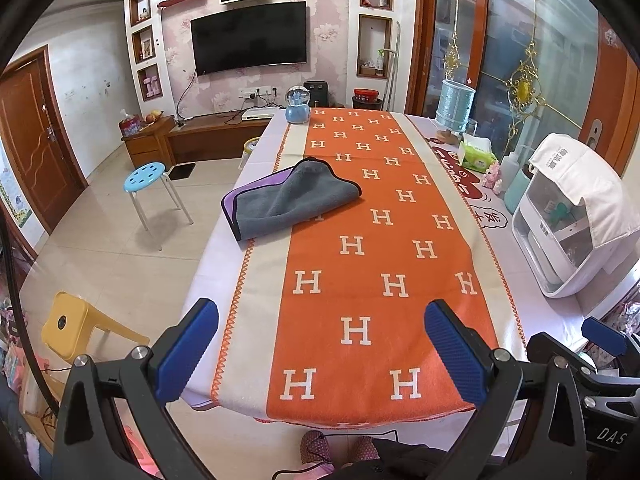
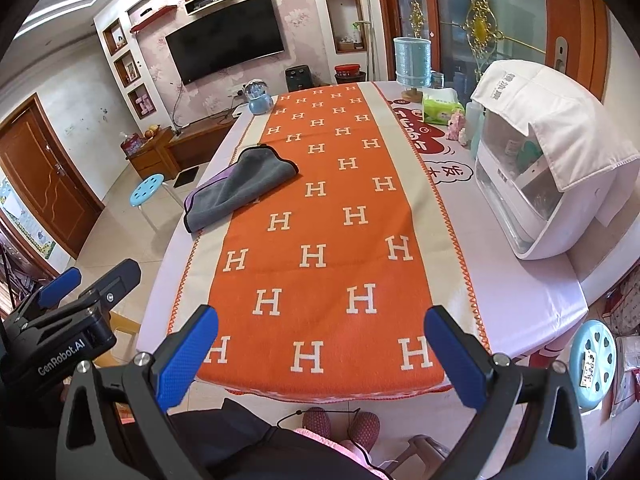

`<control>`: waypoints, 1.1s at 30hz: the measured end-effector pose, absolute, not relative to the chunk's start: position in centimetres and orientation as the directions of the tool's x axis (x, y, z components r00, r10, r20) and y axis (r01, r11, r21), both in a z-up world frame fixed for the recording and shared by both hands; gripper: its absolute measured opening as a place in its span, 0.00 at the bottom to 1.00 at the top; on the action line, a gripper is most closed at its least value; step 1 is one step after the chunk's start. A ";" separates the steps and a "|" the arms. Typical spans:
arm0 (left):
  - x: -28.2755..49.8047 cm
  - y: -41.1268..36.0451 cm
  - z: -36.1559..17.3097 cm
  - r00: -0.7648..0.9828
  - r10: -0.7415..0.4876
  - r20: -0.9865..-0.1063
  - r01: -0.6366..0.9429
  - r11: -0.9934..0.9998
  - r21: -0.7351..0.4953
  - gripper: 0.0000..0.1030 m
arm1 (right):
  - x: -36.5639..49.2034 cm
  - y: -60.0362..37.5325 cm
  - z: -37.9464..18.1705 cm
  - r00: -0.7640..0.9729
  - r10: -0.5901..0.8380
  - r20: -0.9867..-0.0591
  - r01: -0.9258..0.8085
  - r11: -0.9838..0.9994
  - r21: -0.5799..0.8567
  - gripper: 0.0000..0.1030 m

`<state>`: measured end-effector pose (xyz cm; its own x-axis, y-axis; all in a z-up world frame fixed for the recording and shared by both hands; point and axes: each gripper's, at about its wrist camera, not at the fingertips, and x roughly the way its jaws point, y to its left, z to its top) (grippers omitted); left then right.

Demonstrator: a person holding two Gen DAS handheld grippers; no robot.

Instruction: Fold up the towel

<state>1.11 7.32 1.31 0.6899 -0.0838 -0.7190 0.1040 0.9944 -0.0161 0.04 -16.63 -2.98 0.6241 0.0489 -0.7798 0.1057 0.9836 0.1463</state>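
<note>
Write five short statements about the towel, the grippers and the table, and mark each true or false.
1. The towel lies on the runner's left side. True.
2. The left gripper grips the towel. False: it is open, far from it.
3. The right gripper is open. True.
4. The towel is spread flat. False: it lies loosely folded, grey over purple.
5. The tissue pack sits on the towel. False: it sits far right on the table.
</note>
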 end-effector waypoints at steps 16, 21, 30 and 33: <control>1.3 7.1 1.3 0.688 -0.085 -0.721 0.109 0.994 -0.014 1.00 | 0.2 -16.6 -2.9 0.623 0.050 -0.781 0.105 0.984 0.147 1.00; 1.6 7.1 1.3 0.686 -0.085 -0.723 0.109 0.994 -0.014 1.00 | 0.1 -17.0 -3.3 0.617 0.054 -0.785 0.105 0.983 0.150 1.00; 1.9 7.0 1.2 0.684 -0.083 -0.725 0.107 0.994 -0.013 1.00 | 0.2 -17.2 -3.5 0.613 0.055 -0.788 0.105 0.983 0.150 1.00; 1.9 7.0 1.2 0.685 -0.083 -0.724 0.107 0.994 -0.013 1.00 | 0.2 -17.2 -3.5 0.612 0.055 -0.789 0.104 0.983 0.150 1.00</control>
